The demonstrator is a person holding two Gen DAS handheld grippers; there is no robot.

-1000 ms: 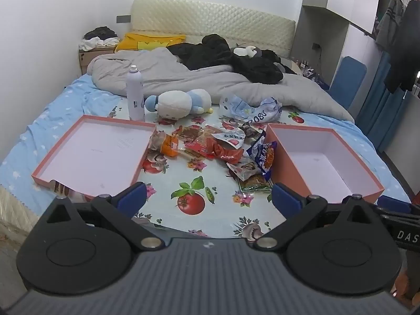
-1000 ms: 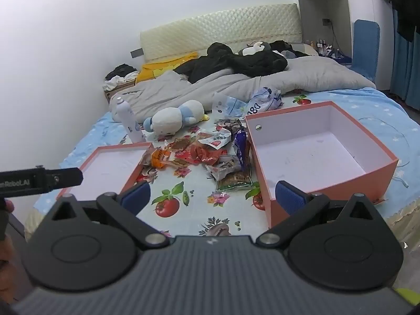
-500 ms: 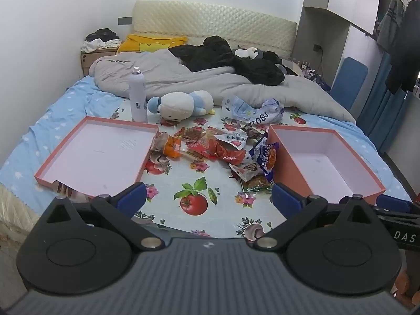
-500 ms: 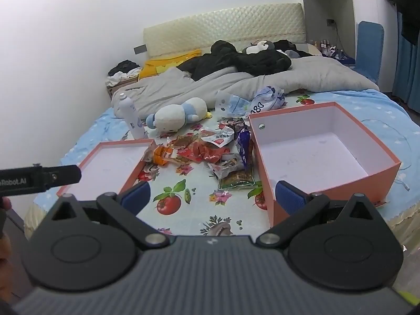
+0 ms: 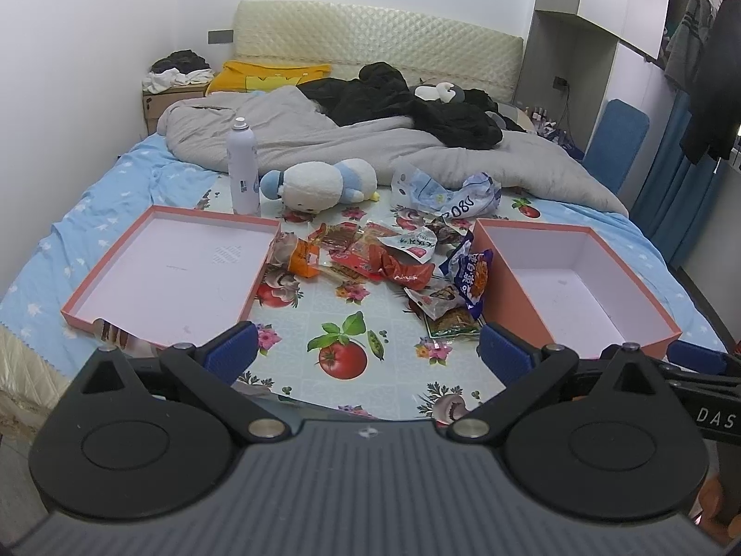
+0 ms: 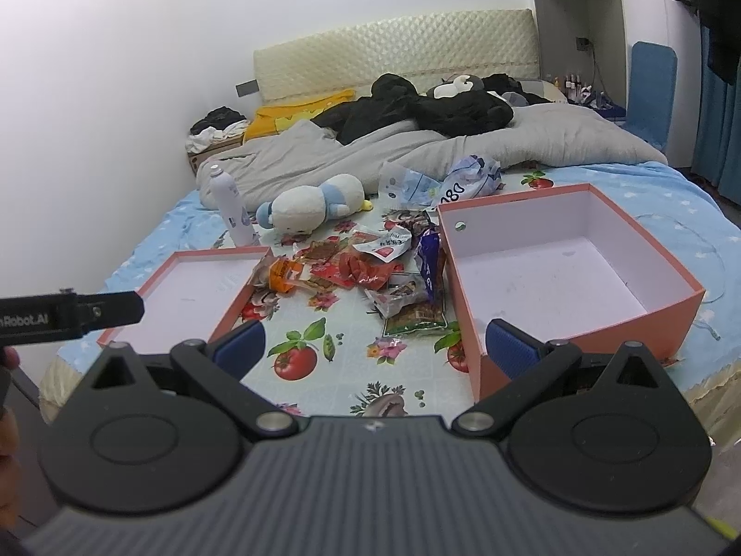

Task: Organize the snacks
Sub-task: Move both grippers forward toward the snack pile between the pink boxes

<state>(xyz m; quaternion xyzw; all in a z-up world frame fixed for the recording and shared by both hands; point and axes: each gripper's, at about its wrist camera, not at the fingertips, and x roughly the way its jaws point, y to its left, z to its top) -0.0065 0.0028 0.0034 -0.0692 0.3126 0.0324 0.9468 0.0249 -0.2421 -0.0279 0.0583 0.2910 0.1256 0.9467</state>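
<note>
A pile of snack packets [image 5: 393, 264] lies on the fruit-print cloth [image 5: 345, 356] between two pink boxes; it also shows in the right wrist view [image 6: 370, 273]. The shallow lid [image 5: 120, 306] lies on the left and the deep box [image 5: 509, 306] on the right; both hold nothing. In the right wrist view the deep box [image 6: 463, 306] is near and the lid [image 6: 231, 310] farther left. My left gripper [image 5: 366, 352] is open and empty, short of the bed's front edge. My right gripper [image 6: 375, 347] is open and empty too.
A white spray bottle [image 5: 241, 171], a plush toy [image 5: 319, 183] and a crumpled plastic bag [image 5: 444, 194] lie behind the snacks. A grey duvet [image 5: 347, 139] with black clothes covers the far bed. A blue chair [image 5: 613, 143] stands at the right wall.
Both grippers have drawn back and risen slightly, so the bed looks a little farther off. Nothing on the bed has moved. Both stay open.
</note>
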